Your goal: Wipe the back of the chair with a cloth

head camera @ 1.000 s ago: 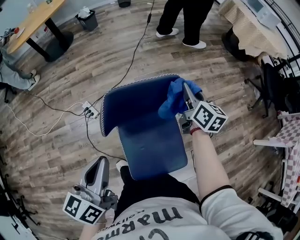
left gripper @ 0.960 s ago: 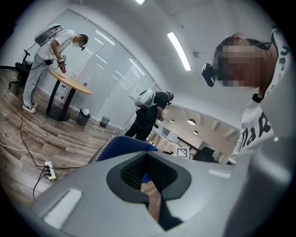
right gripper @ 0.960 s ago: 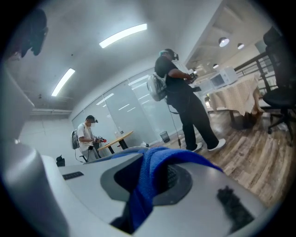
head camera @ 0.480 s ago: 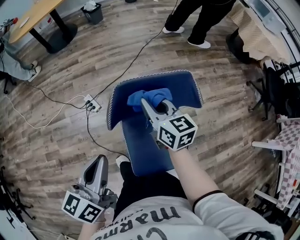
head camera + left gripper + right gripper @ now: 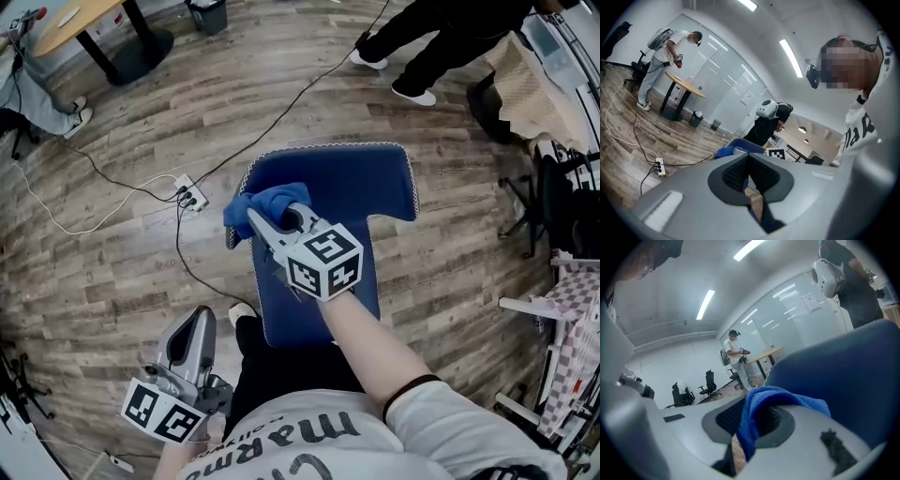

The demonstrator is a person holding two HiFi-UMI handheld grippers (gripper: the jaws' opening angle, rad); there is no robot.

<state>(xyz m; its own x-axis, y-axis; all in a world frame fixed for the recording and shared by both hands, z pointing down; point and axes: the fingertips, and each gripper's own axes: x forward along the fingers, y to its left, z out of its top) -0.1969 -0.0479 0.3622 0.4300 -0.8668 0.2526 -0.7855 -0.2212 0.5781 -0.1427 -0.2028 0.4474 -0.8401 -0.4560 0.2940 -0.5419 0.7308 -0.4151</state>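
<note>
A dark blue padded chair (image 5: pixel 349 192) stands below me, its back edged with pale stitching. A bright blue cloth (image 5: pixel 262 205) rests on the left part of the chair back, with my right gripper (image 5: pixel 274 221) shut on it. In the right gripper view the cloth (image 5: pixel 761 411) hangs pinched between the jaws, the chair back (image 5: pixel 843 380) right beside it. My left gripper (image 5: pixel 192 339) hangs low by my left hip, away from the chair, jaws pressed together with nothing in them. The left gripper view shows the chair (image 5: pixel 740 146) and cloth only beyond its closed jaws.
A power strip (image 5: pixel 188 197) and trailing cables (image 5: pixel 94 220) lie on the wood floor left of the chair. Another person's legs (image 5: pixel 422 52) stand behind it. A round table (image 5: pixel 75 28) is at far left, a bin (image 5: pixel 208 13) near it, and chairs and a rack at the right edge.
My right gripper has swept the cloth leftward across the chair back, from its right part to its left edge. The left gripper has stayed in place.
</note>
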